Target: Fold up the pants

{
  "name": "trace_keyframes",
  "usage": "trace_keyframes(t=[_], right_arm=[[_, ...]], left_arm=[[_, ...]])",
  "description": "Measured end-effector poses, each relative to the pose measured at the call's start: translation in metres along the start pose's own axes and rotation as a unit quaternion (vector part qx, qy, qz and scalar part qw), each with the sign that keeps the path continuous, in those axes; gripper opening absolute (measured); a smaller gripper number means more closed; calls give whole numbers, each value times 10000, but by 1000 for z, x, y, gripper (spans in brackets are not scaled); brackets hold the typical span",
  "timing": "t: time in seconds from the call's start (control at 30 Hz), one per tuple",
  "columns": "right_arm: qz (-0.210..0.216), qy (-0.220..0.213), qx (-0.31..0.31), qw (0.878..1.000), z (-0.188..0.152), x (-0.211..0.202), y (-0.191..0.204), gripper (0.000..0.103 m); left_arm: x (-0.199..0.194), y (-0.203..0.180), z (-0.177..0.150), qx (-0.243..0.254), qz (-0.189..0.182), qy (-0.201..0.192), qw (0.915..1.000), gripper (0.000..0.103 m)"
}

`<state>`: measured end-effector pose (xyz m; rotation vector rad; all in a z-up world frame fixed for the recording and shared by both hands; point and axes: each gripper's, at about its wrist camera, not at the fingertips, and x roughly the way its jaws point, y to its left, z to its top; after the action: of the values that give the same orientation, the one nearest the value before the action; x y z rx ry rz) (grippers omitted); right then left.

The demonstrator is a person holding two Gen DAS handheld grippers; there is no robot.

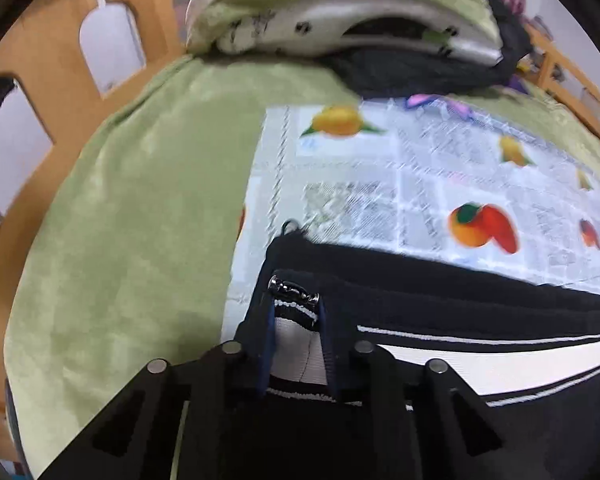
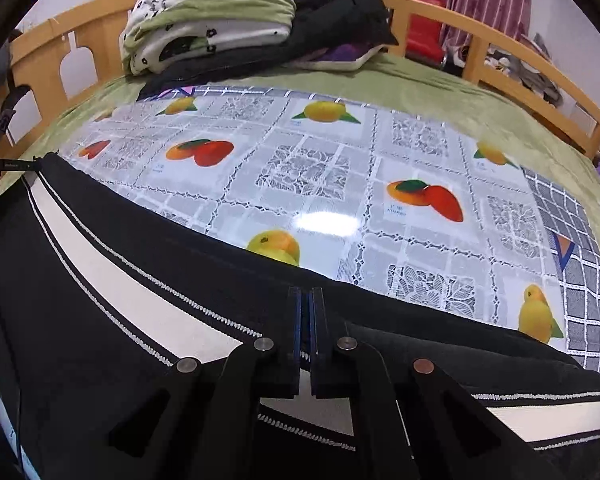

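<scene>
I count two grippers of mine: my left gripper (image 1: 294, 294) and my right gripper (image 2: 310, 300), each with two fingers. There is one pair of black pants with a broad white side band (image 2: 100, 280); that band has two thin white stitched lines, one on each side. One glossy fruit-printed plastic tablecloth (image 2: 320, 168) shows five yellow fruits and three red-and-orange fruit pairs in my right wrist view. There is one green fleece bedcover (image 1: 140, 200), one wooden bed frame (image 2: 500, 52), one folded white-and-green quilt with black flowers (image 2: 212, 20), one heap of black clothing (image 2: 340, 12), one grey checked cloth (image 2: 580, 280) and one red object (image 2: 422, 28).
</scene>
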<state>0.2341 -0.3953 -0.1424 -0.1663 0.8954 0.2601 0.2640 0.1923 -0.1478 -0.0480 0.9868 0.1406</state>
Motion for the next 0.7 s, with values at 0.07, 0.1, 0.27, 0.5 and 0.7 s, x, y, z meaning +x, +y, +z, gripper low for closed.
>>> trace_keyframes(t=[0.07,0.1,0.27,0.5,0.7], right_arm=[[10,-100,35,9999,0,-6,2,2],[55,-154,86,9998,2,-9,0,2],[200,-457,415,9979,18,-19,-12,2],[34,17,456,9990,14,29,-15,2],[-176,269,311,9990,13,30,-11,8]], left_arm=[[-13,6,2,-102,-179,-170,9996,19],[-17,9,5,-158,-270,-235,9992,19],[-25,14,24,-313,-477,-531,9970,19],[10,1,28,-169,-133,-338,9992,19],[1,-7,27,-1,261,-386,9989,34]])
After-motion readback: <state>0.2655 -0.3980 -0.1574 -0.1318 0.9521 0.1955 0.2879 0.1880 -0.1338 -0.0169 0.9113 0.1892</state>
